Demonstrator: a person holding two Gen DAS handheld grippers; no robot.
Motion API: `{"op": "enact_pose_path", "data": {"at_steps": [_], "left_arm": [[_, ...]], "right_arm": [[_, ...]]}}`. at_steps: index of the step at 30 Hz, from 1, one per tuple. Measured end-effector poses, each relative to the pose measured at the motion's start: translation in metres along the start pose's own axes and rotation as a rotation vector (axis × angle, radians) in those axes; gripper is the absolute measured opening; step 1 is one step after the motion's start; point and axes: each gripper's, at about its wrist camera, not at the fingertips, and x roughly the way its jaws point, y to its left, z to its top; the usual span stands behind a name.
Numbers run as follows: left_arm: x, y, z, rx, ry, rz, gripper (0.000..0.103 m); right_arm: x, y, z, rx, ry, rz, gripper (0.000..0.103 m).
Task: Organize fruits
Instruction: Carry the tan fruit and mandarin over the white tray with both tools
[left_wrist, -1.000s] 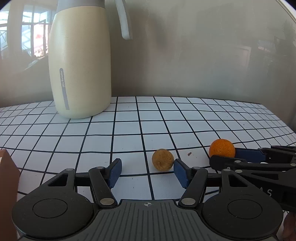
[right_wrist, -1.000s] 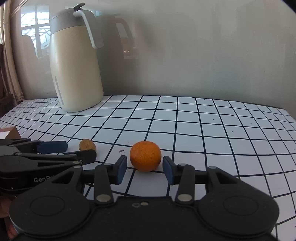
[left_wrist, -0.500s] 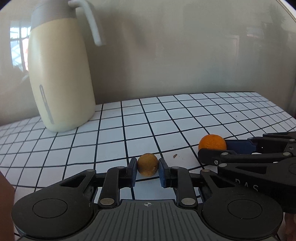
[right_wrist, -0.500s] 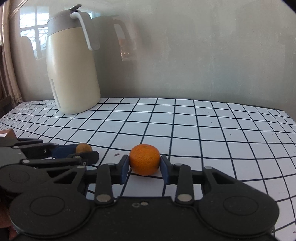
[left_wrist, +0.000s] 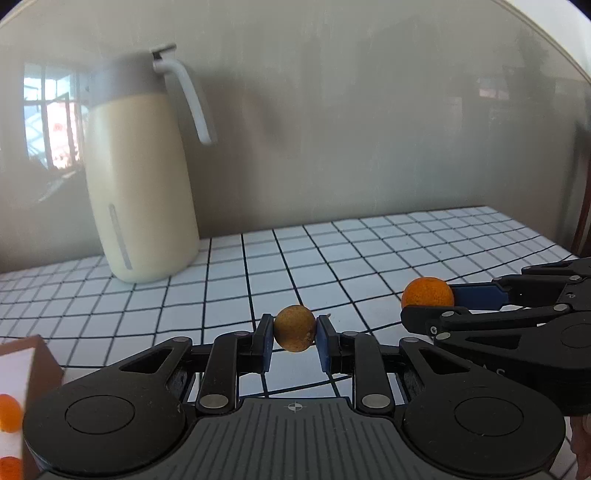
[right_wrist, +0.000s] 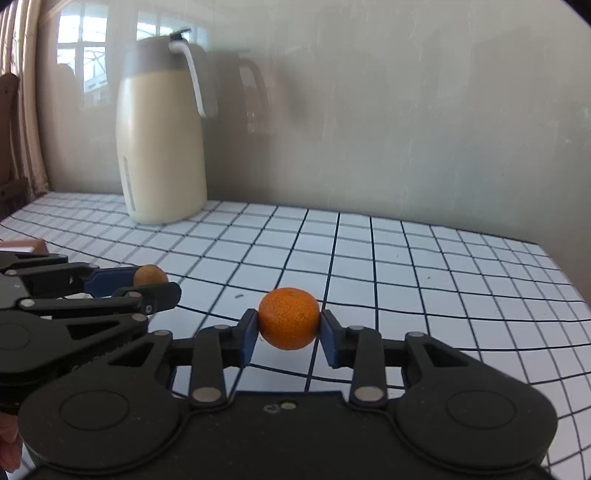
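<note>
— While both grippers hang above the checked tablecloth (right_wrist: 424, 258), what has the left gripper (left_wrist: 294, 338) got?

— Its blue pads are clamped on a small brownish fruit (left_wrist: 294, 328), one pad on each side. The fruit is off the cloth, in front of the cream jug (left_wrist: 142, 192) and to that jug's right as the left wrist camera sees it

— And the right gripper (right_wrist: 289, 332)?

— Its pads are pressed onto the two sides of an orange mandarin (right_wrist: 289, 318), which is also clear of the cloth. It is in front of the jug too, farther out to the jug's right than the brown fruit

— How do the two fruits lie to each other?

— Side by side and apart. From the left wrist view the mandarin shows past the right gripper's dark finger, a little farther toward the jug's end of the table than the brown one

— Anything else near the jug?

— The jug stands upright at the back of the table by the grey wall (right_wrist: 406, 110), with a grey lid and a white handle. Nearer the camera than the jug and to its left is a brown box (left_wrist: 26, 369) with orange rounds on its white face; whether those are printed or real I cannot tell
</note>
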Motion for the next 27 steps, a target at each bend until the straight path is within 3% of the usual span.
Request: {"op": "enact_pose_path", "data": {"at_steps": [16, 27], "left_arm": [[-0.095, 0.031, -0.027, -0.052, -0.061, 0.037, 0.024], [-0.157, 0.061, -0.049, -0.063, -0.102, 0.087, 0.024]], "right_arm": [[-0.071, 0.028, -0.022, 0.010, -0.038, -0.002, 0.027], [-0.108, 0.072, -0.032, -0.033, -0.051, 0.056, 0.027]]}}
